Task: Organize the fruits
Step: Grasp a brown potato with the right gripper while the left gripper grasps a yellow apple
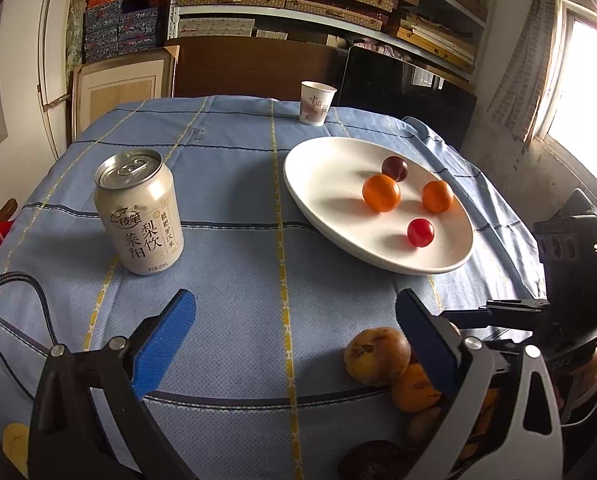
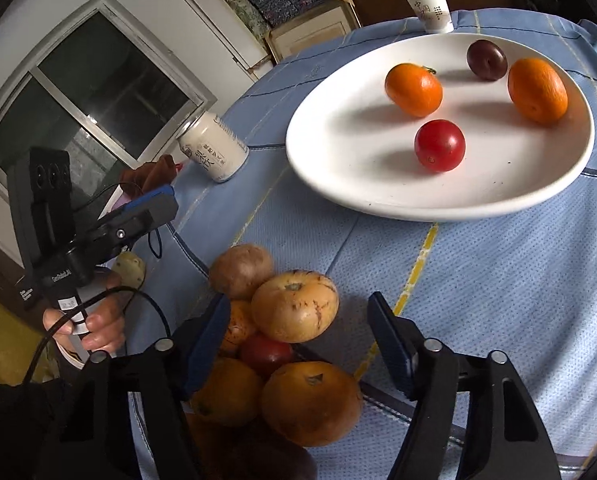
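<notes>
Fruit pile (image 2: 294, 344) — under right gripper (image 2: 298, 340)

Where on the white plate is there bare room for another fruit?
The white plate has bare room on its near-left part, beside the red tomato and below the stemmed orange. The far-right side is crowded: the dark plum sits close to the second orange.

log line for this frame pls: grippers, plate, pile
left gripper: open, empty | right gripper: open, over fruit pile | plate: four fruits on it | can, paper cup: upright
</notes>
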